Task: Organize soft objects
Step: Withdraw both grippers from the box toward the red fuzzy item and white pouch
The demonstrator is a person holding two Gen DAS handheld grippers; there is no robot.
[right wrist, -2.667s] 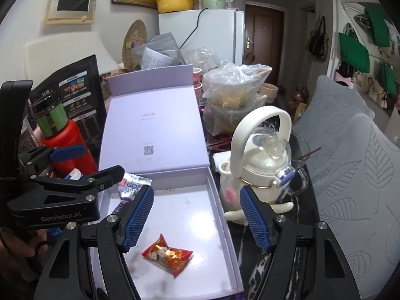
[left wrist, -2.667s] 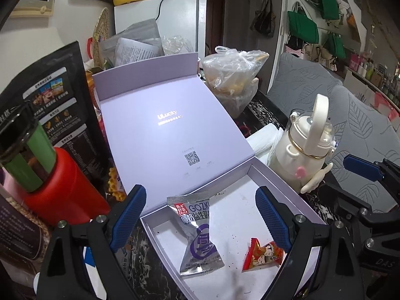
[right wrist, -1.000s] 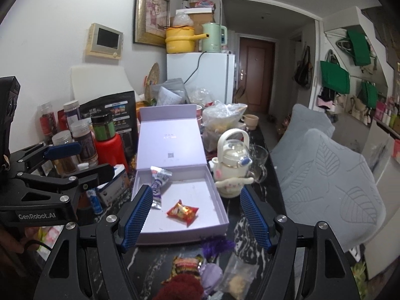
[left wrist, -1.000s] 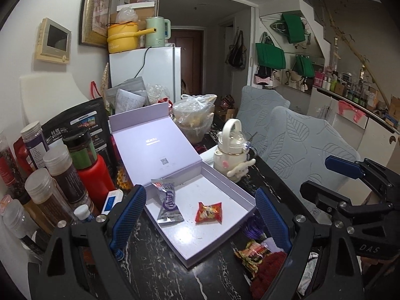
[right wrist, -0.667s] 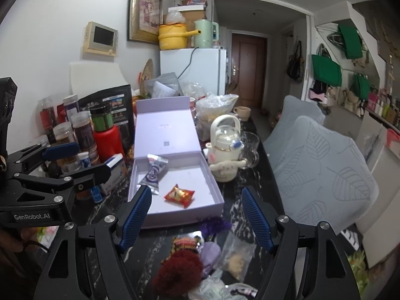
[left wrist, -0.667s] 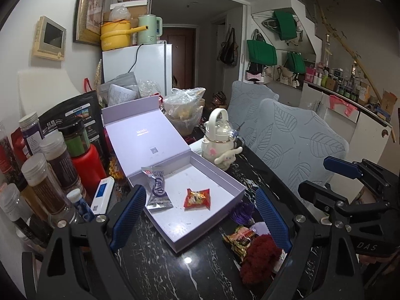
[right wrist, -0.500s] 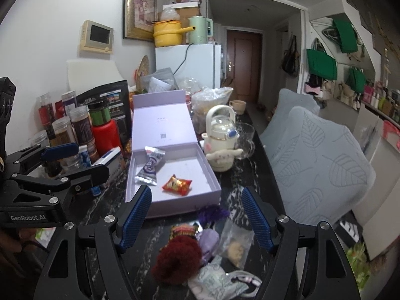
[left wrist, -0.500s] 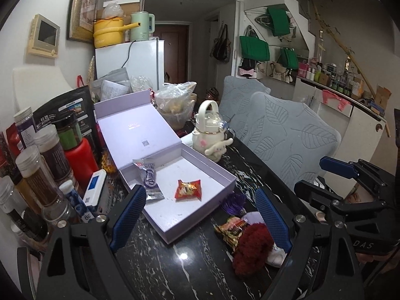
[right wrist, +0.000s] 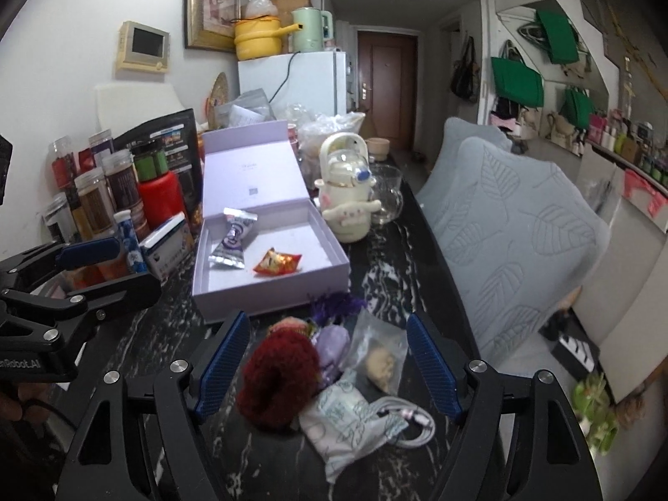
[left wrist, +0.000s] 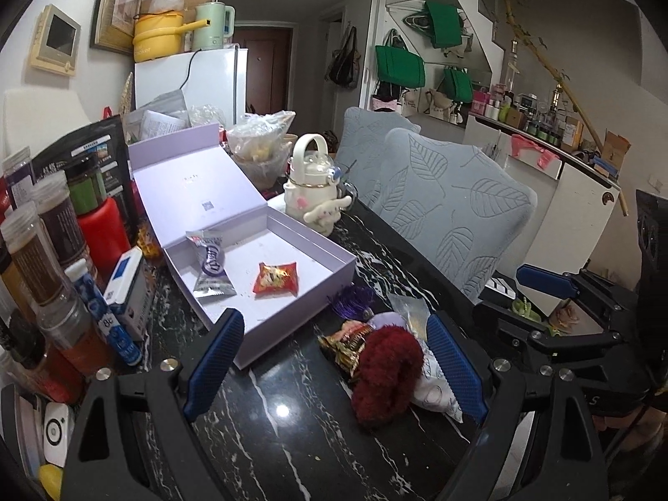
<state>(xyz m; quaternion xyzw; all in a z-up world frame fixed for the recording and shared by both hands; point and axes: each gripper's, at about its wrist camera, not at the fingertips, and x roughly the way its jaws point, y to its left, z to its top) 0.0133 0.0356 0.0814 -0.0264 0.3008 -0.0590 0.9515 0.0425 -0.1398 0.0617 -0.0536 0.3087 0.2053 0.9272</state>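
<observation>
An open lilac box [left wrist: 292, 311] [right wrist: 267, 298] lies on the black marble table, holding a silver-purple snack packet [left wrist: 211, 267] [right wrist: 234, 242] and a red snack packet [left wrist: 275, 277] [right wrist: 277, 263]. In front of it lies a pile: a fuzzy dark-red scrunchie [left wrist: 386, 369] [right wrist: 279, 378], a purple frilly item [left wrist: 355, 300] [right wrist: 334, 304], a lilac soft item [right wrist: 332, 344], a clear bag [right wrist: 380, 355], a white printed pouch [right wrist: 346, 421] and a gold-red packet [left wrist: 344, 344]. My left gripper [left wrist: 334, 369] is open and empty, above the table near the scrunchie. My right gripper [right wrist: 327, 365] is open and empty, over the pile.
Jars, a red bottle [left wrist: 102, 229] and a small blue-white box [left wrist: 125, 288] crowd the left edge. A cream kettle-shaped bottle [left wrist: 311, 190] [right wrist: 348, 194] and a glass cup [right wrist: 386, 196] stand behind the box. Grey leaf-pattern chair backs [right wrist: 513, 225] line the right side.
Both grippers have pulled back from the box toward the near end of the table. The pile of soft items has come into view between the fingers. Both stay open.
</observation>
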